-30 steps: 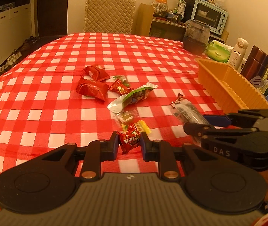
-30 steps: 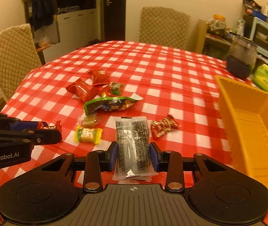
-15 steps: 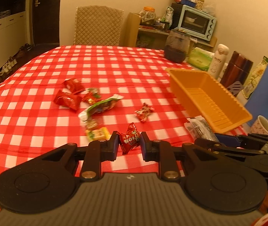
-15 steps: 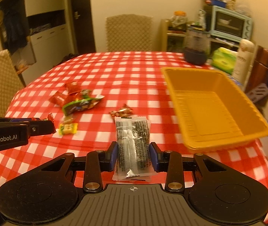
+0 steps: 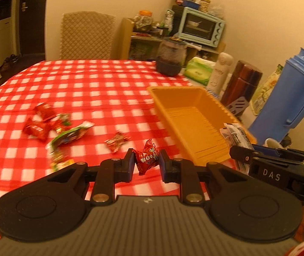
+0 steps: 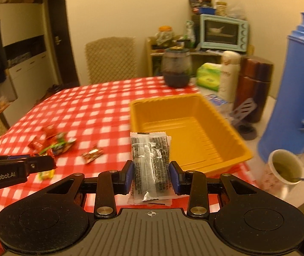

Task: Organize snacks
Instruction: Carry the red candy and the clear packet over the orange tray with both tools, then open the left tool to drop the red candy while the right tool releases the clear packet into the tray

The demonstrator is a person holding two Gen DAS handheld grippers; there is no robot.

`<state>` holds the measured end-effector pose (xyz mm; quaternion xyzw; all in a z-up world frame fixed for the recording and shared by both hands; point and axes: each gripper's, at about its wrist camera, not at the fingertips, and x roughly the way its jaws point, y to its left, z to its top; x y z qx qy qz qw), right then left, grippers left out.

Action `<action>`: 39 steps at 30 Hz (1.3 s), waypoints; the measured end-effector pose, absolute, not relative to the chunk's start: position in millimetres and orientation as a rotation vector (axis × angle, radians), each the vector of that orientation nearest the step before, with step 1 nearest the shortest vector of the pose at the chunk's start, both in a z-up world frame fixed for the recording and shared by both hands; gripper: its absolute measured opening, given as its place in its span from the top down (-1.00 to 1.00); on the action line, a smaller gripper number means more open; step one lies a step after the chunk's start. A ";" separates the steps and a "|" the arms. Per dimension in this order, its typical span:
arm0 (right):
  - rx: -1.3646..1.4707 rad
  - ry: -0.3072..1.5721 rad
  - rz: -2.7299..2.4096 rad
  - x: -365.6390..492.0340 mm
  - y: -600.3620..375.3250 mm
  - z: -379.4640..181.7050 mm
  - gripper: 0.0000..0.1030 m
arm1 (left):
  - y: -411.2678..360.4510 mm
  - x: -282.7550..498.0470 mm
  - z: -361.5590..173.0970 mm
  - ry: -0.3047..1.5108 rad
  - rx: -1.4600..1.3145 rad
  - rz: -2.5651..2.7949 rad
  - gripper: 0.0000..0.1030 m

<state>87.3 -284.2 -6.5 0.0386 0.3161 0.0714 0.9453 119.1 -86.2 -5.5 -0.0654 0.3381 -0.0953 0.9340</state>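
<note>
The left hand-held gripper (image 5: 146, 163) clamps a small red foil-wrapped candy (image 5: 147, 156). The right hand-held gripper (image 6: 151, 176) grips a clear plastic packet of dark snack (image 6: 150, 166) beside the orange plastic tray (image 6: 186, 128).

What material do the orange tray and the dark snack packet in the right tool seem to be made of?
Orange rectangular tray: probably moulded plastic, with a smooth semi-gloss surface and a ribbed floor. Dark snack packet with white print: thin clear plastic film, judging by its shiny creases and crimped sealed ends; the right tool holds it.
</note>
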 end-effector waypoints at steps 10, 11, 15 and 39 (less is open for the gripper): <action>0.071 0.644 0.085 133.4 -336.1 -5.6 0.29 | -138.6 165.9 -2.0 0.691 -0.143 -0.268 0.59; 0.071 0.646 0.084 138.0 -339.0 -6.8 0.29 | -144.2 172.1 -3.7 0.695 -0.141 -0.273 0.59; 0.071 0.656 0.097 157.4 -346.3 -12.9 0.29 | -160.0 191.9 -11.3 0.707 -0.138 -0.292 0.59; 0.100 0.729 0.104 218.0 -362.2 -59.0 0.29 | -178.4 253.0 -49.4 0.748 -0.133 -0.304 0.15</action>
